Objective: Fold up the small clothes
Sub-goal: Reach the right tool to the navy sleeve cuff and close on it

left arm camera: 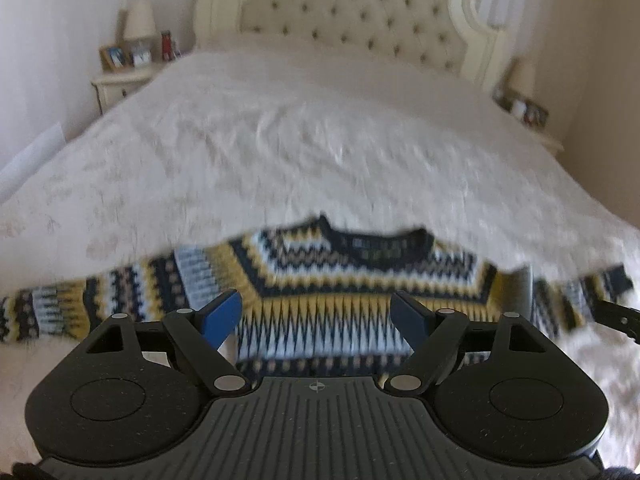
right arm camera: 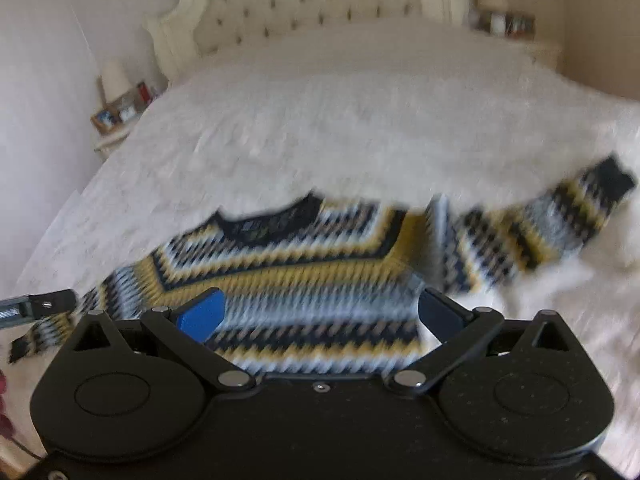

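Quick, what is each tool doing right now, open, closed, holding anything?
Left tool: open, holding nothing, above the patterned navy, yellow and white knitted sweater.
Right tool: open, holding nothing.

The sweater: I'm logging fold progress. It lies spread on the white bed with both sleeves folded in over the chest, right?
Not quite. The sweater does lie spread on the white bed, but both sleeves stretch out to the sides, unfolded, as the left wrist view shows.

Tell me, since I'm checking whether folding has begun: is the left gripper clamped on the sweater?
No, the left gripper stands open above the sweater, its blue pads apart with nothing pinched between them.
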A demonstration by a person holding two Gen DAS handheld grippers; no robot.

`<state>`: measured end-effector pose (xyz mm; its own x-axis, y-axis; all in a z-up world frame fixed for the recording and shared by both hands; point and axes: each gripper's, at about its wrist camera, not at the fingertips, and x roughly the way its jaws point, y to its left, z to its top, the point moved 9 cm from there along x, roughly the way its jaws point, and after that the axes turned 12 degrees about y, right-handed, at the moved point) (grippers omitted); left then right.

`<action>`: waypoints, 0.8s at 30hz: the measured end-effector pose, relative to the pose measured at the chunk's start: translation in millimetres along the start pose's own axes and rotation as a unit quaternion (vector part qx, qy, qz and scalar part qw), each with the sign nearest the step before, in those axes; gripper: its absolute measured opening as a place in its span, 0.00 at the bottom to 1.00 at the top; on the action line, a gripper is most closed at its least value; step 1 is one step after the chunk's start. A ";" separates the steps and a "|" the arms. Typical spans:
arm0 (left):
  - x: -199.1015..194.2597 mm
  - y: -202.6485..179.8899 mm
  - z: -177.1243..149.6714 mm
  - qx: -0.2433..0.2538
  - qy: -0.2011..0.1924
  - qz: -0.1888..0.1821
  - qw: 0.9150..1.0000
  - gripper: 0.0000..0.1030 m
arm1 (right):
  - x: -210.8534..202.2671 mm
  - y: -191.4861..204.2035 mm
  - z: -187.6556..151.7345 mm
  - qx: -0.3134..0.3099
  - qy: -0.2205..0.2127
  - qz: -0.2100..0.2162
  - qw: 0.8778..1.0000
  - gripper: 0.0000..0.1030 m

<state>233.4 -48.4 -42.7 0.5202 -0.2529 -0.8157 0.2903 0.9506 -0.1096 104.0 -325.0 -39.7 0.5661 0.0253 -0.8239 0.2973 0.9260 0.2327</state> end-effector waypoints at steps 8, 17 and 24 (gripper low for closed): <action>-18.9 -34.0 27.7 -0.058 -0.065 0.020 0.996 0.78 | -2.7 -75.9 46.7 -0.041 -0.082 -0.066 0.994 0.99; -24.1 -74.3 28.5 -0.043 -0.088 0.129 0.987 0.78 | 33.7 -181.1 80.0 -0.049 -0.068 -0.181 0.980 0.99; -14.8 -80.2 12.8 -0.073 -0.035 0.172 0.982 0.78 | 77.1 -272.6 102.6 0.000 -0.010 -0.185 0.983 0.98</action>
<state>212.6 -123.2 -14.5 0.6229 0.0816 -0.7780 -0.0283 0.9963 0.0817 145.5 -614.2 -113.7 0.4335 -0.3210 -0.8421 0.4856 0.8703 -0.0818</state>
